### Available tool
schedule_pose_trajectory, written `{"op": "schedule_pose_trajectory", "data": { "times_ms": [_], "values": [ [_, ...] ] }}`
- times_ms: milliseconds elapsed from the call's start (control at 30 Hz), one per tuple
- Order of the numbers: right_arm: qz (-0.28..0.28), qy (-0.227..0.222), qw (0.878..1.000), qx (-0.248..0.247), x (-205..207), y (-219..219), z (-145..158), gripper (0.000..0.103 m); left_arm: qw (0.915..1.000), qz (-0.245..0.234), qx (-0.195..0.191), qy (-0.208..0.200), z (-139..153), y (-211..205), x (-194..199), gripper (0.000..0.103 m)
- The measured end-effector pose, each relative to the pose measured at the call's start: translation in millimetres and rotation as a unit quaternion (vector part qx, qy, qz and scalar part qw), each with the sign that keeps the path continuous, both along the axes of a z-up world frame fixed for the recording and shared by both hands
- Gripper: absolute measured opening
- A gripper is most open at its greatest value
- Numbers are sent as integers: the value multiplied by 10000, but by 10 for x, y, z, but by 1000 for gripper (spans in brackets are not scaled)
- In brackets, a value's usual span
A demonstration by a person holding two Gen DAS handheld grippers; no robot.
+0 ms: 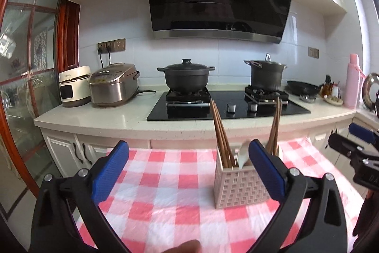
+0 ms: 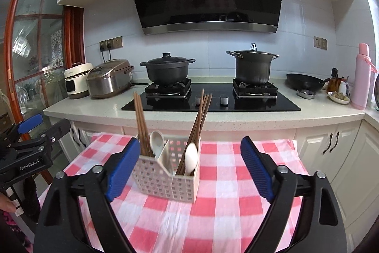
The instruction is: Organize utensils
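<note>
A white perforated utensil holder (image 2: 165,178) with two compartments stands on the pink checked tablecloth (image 2: 222,184). Wooden chopsticks (image 2: 140,125) and a white spoon (image 2: 156,141) stand in its left compartment. More chopsticks (image 2: 200,120) and another white spoon (image 2: 191,158) stand in its right one. The holder also shows in the left wrist view (image 1: 239,184), partly behind my left gripper's right finger. My left gripper (image 1: 189,167) is open and empty, above the cloth. My right gripper (image 2: 189,166) is open and empty, the holder lying between its fingers in view.
Behind the table runs a counter (image 2: 94,108) with a black hob (image 2: 210,101), two dark pots (image 2: 167,68), two rice cookers (image 2: 107,81), a pan (image 2: 304,81) and a pink bottle (image 2: 361,77). White cabinets stand below.
</note>
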State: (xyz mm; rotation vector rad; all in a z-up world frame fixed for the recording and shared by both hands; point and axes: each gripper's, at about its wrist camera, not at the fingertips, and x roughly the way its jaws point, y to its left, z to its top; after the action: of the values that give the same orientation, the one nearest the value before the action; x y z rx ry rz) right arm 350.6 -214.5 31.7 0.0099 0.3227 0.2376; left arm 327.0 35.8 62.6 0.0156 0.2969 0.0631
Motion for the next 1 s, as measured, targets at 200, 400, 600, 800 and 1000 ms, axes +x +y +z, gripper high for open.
{"op": "schedule_pose_trajectory", "data": {
  "times_ms": [200, 400, 600, 800, 1000],
  "values": [
    [161, 144, 9998, 41, -267, -56, -125, 85, 9996, -216, 45, 171, -185, -62, -324, 98],
    [229, 251, 9993, 122, -447, -108, -199, 85, 9989, -368, -50, 280, -255, -129, -516, 98],
    [260, 285, 9993, -11, -530, -75, -260, 85, 9976, -515, -71, 451, -299, -152, -611, 98],
    [291, 326, 9990, -25, -559, -41, -287, 85, 9971, -557, -80, 518, -326, -164, -643, 98],
    [310, 324, 9990, 16, -585, -37, -285, 85, 9972, -521, -121, 527, -311, -138, -643, 98]
  ]
}}
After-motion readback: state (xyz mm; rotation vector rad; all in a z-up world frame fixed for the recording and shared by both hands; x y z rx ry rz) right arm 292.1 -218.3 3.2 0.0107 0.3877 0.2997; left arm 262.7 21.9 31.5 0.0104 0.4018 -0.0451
